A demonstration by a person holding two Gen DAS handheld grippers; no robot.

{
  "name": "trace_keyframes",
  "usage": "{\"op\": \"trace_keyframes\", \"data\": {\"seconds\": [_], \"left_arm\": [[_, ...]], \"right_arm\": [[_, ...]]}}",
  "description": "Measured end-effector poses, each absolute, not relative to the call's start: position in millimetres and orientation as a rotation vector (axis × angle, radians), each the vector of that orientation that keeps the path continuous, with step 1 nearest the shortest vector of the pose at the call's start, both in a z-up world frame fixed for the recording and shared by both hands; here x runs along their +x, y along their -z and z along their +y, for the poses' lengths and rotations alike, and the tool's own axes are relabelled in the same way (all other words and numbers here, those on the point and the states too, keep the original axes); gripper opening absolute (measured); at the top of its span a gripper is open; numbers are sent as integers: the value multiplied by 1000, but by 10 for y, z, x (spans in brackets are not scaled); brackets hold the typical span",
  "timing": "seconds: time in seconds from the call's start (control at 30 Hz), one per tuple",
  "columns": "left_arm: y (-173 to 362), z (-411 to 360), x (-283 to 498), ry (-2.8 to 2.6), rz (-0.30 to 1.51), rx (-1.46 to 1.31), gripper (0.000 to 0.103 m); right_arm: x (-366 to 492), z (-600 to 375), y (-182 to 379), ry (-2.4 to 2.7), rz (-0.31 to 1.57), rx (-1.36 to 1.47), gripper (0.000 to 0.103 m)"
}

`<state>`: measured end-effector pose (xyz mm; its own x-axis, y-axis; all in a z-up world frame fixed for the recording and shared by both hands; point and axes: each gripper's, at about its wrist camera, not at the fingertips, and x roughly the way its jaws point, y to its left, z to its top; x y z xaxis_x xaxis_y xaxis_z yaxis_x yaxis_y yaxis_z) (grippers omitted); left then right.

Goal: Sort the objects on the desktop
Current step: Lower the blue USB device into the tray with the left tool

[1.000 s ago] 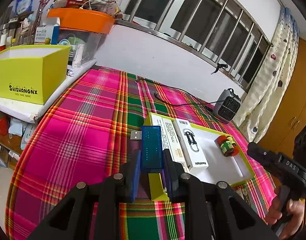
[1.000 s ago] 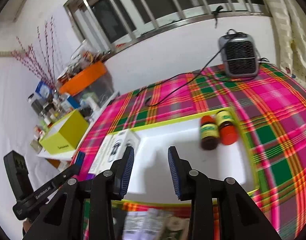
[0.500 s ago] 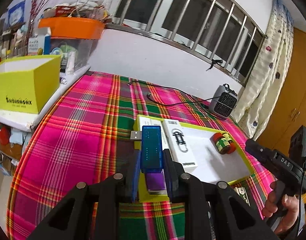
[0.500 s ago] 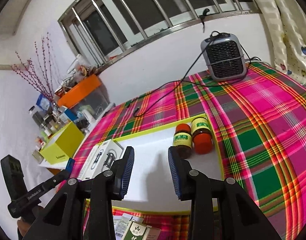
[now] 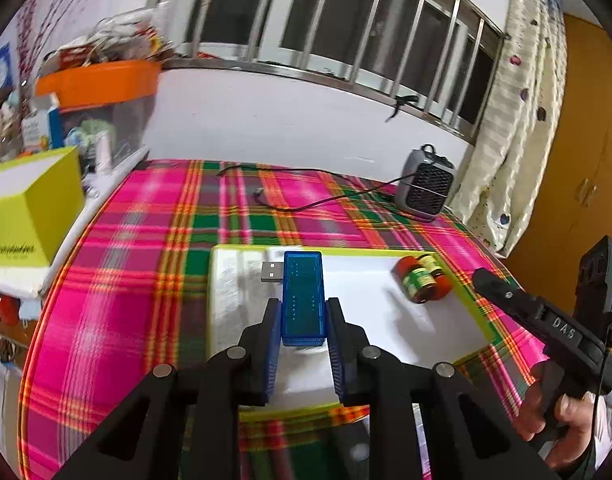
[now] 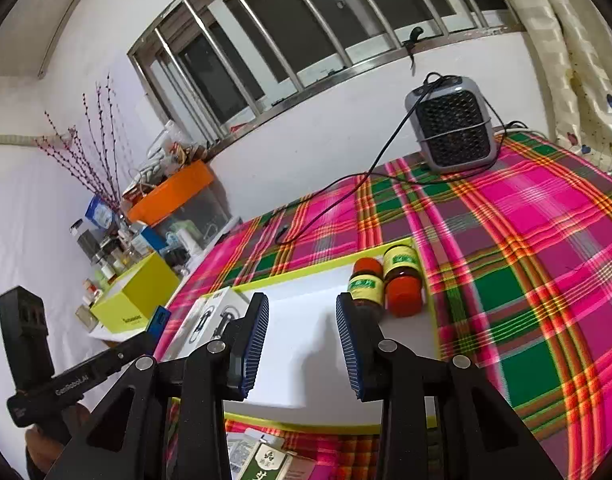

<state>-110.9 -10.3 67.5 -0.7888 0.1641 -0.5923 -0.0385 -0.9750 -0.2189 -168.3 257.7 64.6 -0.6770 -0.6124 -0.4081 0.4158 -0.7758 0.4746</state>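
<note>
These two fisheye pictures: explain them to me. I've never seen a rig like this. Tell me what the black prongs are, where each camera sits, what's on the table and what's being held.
The black prongs are hand-held grippers, one in each of a person's hands; no robot arm is involved. Each carries a camera looking along its fingers.

The left view shows the left gripper shut on a blue USB device, above a white tray with a yellow-green rim.

The right view shows the right gripper open and empty over that tray.

Two small red-capped bottles and white boxes lie in the tray. A grey heater stands on the plaid tablecloth.
</note>
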Motion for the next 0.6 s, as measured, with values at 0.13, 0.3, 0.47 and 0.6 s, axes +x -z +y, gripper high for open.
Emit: {"op": "trace_keyframes", "data": {"seconds": [0.13, 0.3, 0.47, 0.6], "left_arm": [[-721, 234, -1281, -2844, -170, -997, 22], [-626, 632, -1559, -2767, -57, -1064, 22], [-509, 852, -1765, -2720, 5, -1135, 22], [-403, 931, -1937, -2700, 44, -1221, 22]], "right_arm": [[-1693, 2647, -642, 2440, -471, 753, 37], [-1741, 2696, -607, 2445, -479, 776, 37], [-1754, 2740, -599, 2449, -497, 777, 37], [-1767, 2749, -587, 2438, -509, 787, 37]]}}
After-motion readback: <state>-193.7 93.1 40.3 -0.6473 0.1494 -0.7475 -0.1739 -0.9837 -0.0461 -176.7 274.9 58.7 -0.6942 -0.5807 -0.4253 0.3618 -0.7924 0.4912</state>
